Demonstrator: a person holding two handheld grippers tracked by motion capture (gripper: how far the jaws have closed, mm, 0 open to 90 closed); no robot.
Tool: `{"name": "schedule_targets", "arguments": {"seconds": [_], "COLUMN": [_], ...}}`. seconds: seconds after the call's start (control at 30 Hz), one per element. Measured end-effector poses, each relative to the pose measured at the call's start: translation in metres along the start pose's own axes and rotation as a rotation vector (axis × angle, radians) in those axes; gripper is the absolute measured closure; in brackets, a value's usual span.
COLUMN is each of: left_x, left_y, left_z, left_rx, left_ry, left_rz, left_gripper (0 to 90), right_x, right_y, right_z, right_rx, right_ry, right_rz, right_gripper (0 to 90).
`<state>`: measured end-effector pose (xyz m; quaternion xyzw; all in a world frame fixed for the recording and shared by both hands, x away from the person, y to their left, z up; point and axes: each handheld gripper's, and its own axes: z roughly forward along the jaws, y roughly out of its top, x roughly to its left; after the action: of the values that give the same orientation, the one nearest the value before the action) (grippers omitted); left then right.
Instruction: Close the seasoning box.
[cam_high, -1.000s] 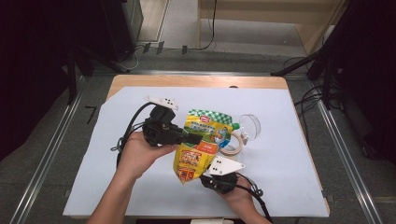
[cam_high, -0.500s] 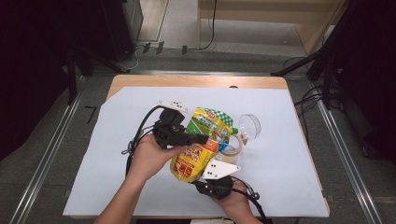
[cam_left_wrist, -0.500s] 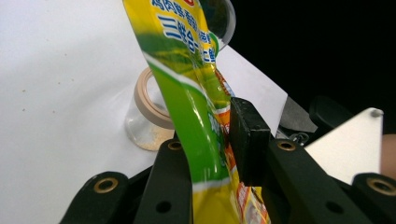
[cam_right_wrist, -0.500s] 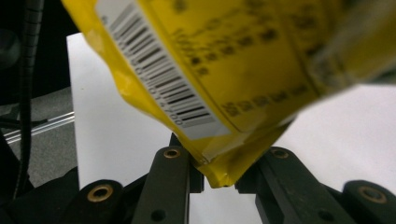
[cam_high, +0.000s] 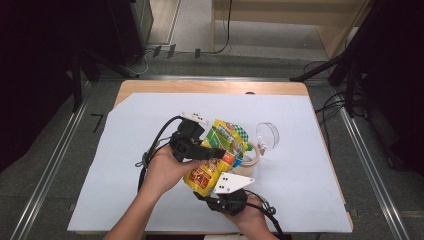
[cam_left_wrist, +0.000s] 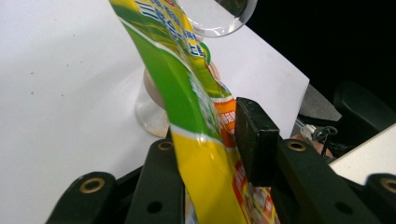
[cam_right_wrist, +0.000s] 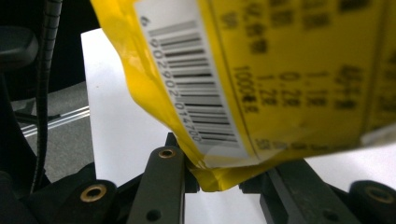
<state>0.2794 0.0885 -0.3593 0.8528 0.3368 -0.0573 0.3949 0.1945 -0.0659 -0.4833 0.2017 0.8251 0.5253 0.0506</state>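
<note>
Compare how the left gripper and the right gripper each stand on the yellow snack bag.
The left gripper sits at the snack bag's middle; the right gripper takes its bottom corner, by the barcode. The left gripper's jaws have just been opening, one pad standing clear of the film; the right gripper's jaws pinch the corner. Both have the bag between their jaws, above the white table cover.

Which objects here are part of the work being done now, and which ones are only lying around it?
In the job:
- yellow-green snack bag, held up over the table
- right gripper, shut on the bag's bottom corner
- left gripper, bag between its jaws, which have just been opening
- clear jar under the bag

Lying about:
- clear round lid
- white sheet covering the table
</note>
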Motion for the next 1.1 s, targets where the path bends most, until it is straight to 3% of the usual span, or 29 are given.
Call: {"name": "schedule_targets", "arguments": {"seconds": [0.13,0.2,0.37,0.57,0.73,0.8,0.93,1.1], "left_x": [0.002,0.004,0.004,0.006,0.007,0.008,0.010,0.012], "left_y": [0.001,0.002,0.004,0.012,0.021,0.025,0.031,0.032], "left_z": [0.002,0.005,0.013,0.012,0.015,0.016,0.015,0.013], "left_rx": [0.000,0.012,0.039,0.062,0.100,0.097,0.086,0.067], "left_ry": [-0.006,-0.009,-0.010,0.003,0.005,0.005,0.032,0.038], "left_rz": [-0.023,-0.058,-0.075,-0.084,-0.093,-0.091,-0.080,-0.108], "left_gripper": [67.3,63.9,61.5,63.5,70.6,73.0,73.9,74.5], "right_x": [-0.003,-0.004,-0.003,-0.006,-0.008,-0.009,-0.014,-0.015], "right_y": [0.002,0.003,0.006,0.012,0.019,0.023,0.029,0.034], "right_z": [0.000,0.000,0.001,0.002,0.006,0.008,0.009,0.014], "right_rx": [0.005,0.003,0.006,0.001,0.012,0.020,0.016,0.014], "right_ry": [0.010,0.018,0.039,0.063,0.077,0.066,0.074,0.069], "right_rz": [0.017,0.028,0.034,0.068,0.065,0.041,0.060,0.047], "right_gripper": [75.7,75.1,73.9,73.7,71.0,70.7,70.7,68.7]}}
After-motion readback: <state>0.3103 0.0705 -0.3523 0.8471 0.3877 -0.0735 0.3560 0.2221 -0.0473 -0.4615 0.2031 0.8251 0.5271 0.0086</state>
